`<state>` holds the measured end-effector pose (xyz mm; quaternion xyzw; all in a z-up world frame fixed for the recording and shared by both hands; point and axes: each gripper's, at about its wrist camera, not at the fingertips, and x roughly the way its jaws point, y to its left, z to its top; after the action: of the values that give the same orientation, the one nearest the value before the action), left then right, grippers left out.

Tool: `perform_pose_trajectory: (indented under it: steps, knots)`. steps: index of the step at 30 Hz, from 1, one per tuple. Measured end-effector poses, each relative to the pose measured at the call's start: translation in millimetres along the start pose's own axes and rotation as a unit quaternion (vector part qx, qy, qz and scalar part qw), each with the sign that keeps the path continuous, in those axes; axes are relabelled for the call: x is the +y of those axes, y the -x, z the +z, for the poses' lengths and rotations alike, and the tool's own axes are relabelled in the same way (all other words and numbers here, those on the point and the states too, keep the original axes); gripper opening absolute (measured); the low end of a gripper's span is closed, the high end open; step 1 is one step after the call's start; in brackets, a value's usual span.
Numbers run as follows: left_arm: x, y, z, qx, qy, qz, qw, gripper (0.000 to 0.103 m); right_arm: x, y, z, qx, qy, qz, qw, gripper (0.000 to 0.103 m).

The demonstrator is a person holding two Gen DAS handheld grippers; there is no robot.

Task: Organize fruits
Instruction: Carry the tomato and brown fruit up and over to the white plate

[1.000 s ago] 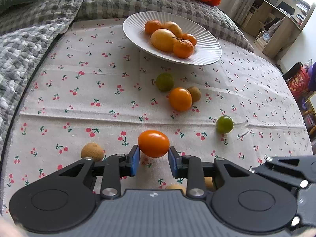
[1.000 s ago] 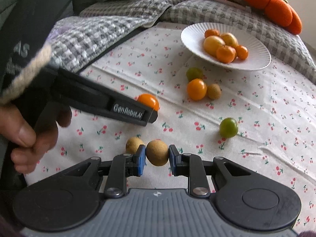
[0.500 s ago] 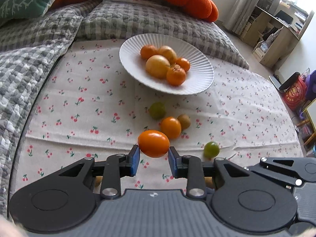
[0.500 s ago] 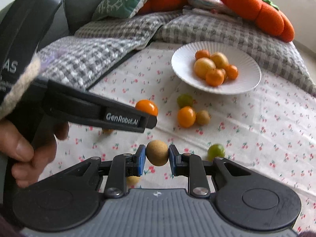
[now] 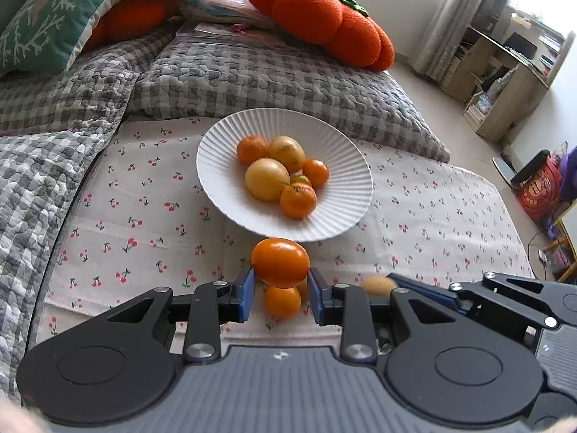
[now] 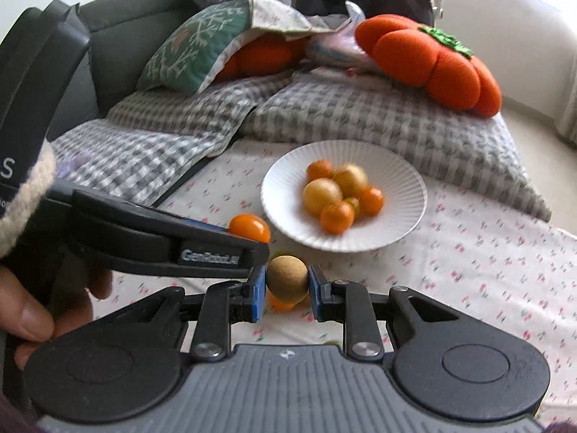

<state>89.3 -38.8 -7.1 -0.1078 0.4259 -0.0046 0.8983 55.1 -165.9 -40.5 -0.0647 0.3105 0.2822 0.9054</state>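
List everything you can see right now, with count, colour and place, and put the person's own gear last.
ribbed white plate: one, white, on the cherry-print cloth
fruits on the plate: about six, orange and yellow, piled at its centre
loose orange fruit: one, orange, on the cloth below the left jaws
cherry-print cloth: one, white with red cherries, under everything
grey checked quilt: grey and white, behind and left of the cloth
pumpkin-shaped cushion: one, orange, on the quilt
green patterned pillow: one, far left
left gripper: shut on an oval orange fruit
right gripper: shut on a round tan fruit
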Motion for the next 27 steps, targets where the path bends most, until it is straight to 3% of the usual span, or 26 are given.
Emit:
perform_pose_trajectory:
  steps: [5,12,21,27]
  knots:
    - [13,3,20,-0.015,0.04,0.008,0.9991,0.024,-23,-3,16,-0.015,-0.02,-0.022,0.999,0.022]
    - [36,-21,34,-0.012,0.1,-0.018,0.9948,0.024,-55,-12,27,-0.02,-0.067,-0.042,0.997,0.022]
    - [36,-53,48,-0.008,0.112,-0.02,0.9935,0.024,-83,-48,30,0.002,-0.139,-0.03,0.99,0.022]
    - [47,-75,56,-0.001,0.117,-0.018,0.9929,0.024,-89,-67,28,0.01,-0.14,-0.031,0.99,0.023]
